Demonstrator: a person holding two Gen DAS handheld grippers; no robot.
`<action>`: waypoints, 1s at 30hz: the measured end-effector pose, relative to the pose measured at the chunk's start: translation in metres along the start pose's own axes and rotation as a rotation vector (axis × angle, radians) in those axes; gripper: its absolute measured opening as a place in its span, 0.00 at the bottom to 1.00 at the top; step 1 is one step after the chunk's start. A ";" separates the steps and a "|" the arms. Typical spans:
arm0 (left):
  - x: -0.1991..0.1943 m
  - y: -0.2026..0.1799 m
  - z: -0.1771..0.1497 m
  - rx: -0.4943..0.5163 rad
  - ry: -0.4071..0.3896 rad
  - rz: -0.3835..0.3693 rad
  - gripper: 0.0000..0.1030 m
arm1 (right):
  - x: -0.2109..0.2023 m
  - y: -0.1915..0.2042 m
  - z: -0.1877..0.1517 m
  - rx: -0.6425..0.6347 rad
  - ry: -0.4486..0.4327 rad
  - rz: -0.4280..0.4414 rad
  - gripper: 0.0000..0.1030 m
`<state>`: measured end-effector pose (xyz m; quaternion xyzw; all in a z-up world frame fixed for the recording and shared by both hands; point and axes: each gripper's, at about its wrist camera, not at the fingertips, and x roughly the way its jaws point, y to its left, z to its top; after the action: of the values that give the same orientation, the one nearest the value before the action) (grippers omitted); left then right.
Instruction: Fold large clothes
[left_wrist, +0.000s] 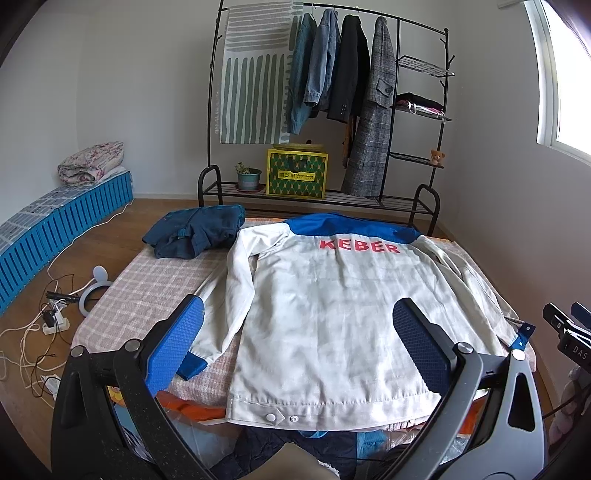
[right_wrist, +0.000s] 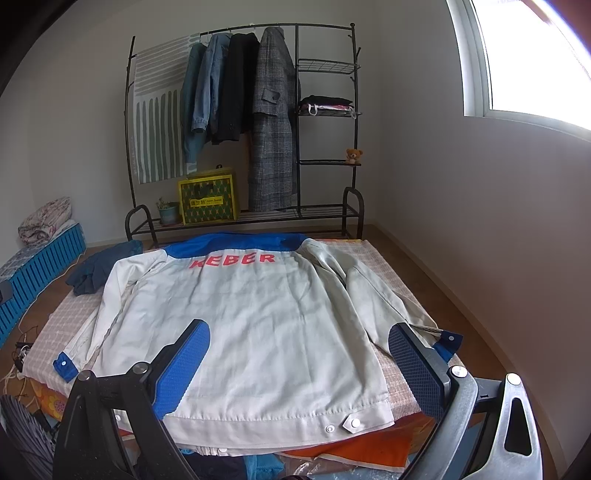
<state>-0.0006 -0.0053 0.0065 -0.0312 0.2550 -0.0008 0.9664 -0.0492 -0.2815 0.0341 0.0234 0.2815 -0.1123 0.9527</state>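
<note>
Checkered bed cover (left_wrist: 147, 291) carries a white jacket (left_wrist: 332, 314), back side up, sleeves spread. Left gripper (left_wrist: 295, 343) and right gripper (right_wrist: 299, 365) both hover wide open over its hem. Beyond the left one lies folded dark blue clothing (left_wrist: 195, 232); farther stands a clothes rack (left_wrist: 332, 110).

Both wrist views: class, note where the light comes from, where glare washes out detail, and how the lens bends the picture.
Left wrist view: daylight enters from the window on the right, blown out white; the clothes rack bows outward and the corners go dark. Right wrist view: the window glares more strongly, the jacket is evenly lit and sharp, and the open right gripper looks oversized near the lens.
</note>
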 end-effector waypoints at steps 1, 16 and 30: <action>0.000 -0.001 0.000 0.002 0.000 0.000 1.00 | 0.000 0.000 0.000 -0.001 0.001 -0.001 0.96; -0.007 -0.006 0.013 -0.007 -0.015 -0.009 1.00 | -0.002 -0.002 0.001 -0.010 -0.006 -0.004 0.96; -0.009 -0.005 0.012 -0.009 -0.014 -0.018 1.00 | -0.003 0.001 0.002 -0.023 -0.011 -0.006 0.96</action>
<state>-0.0023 -0.0096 0.0213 -0.0381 0.2478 -0.0083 0.9680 -0.0502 -0.2801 0.0373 0.0108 0.2775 -0.1118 0.9541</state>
